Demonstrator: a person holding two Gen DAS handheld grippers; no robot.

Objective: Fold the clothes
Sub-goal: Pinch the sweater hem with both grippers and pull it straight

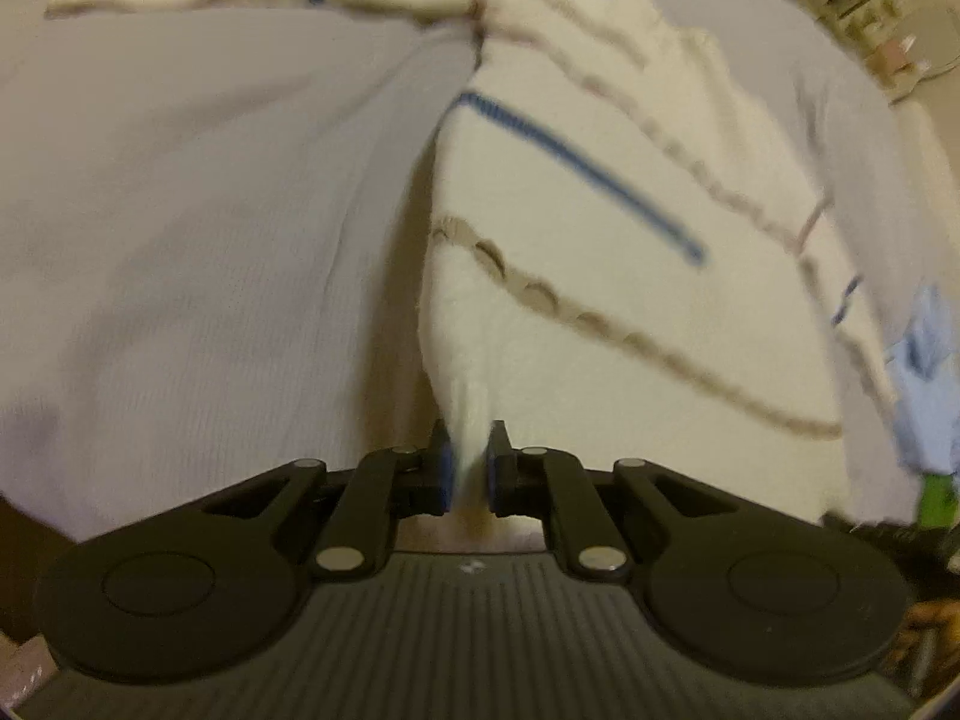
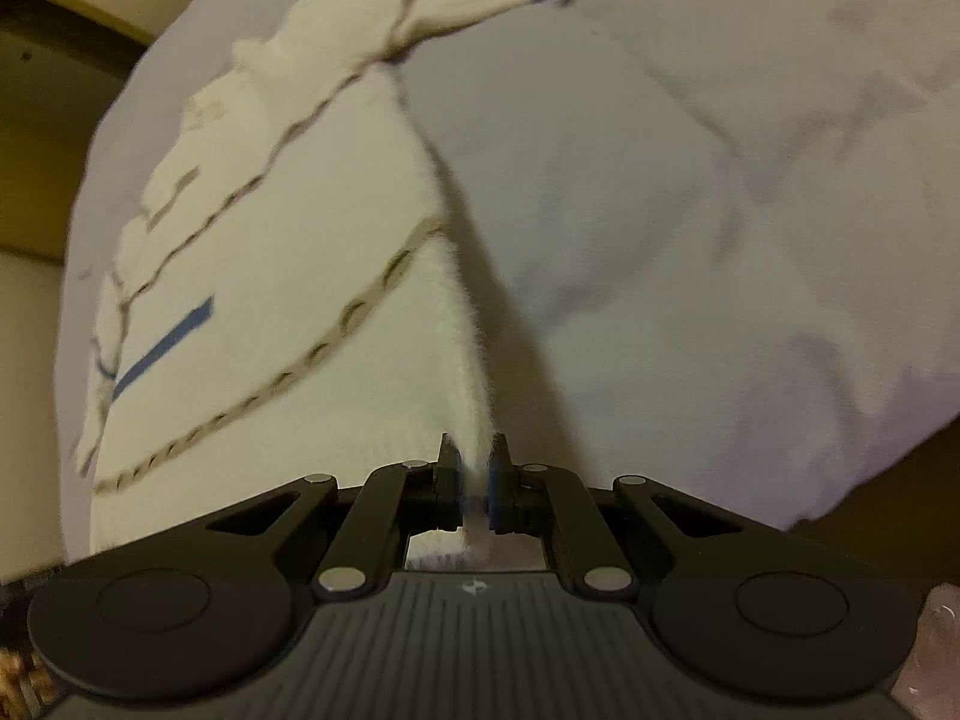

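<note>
A cream knitted sweater [image 1: 600, 252] with blue and brown stripes lies spread on a pale grey sheet [image 1: 198, 228]. My left gripper [image 1: 470, 450] is shut on the sweater's near hem corner, which is pinched between the two pads and lifted off the sheet. In the right wrist view the same sweater [image 2: 312, 252] fills the left half, over the sheet [image 2: 720, 240]. My right gripper [image 2: 477, 462] is shut on the other near hem corner, also raised. A sleeve stretches across the top of both views.
A light blue cloth [image 1: 924, 354] and a green object [image 1: 936, 498] sit at the right edge of the left wrist view. Shelving [image 1: 888, 24] stands at the upper right. A dark wooden wall or furniture [image 2: 48, 120] lies left of the bed.
</note>
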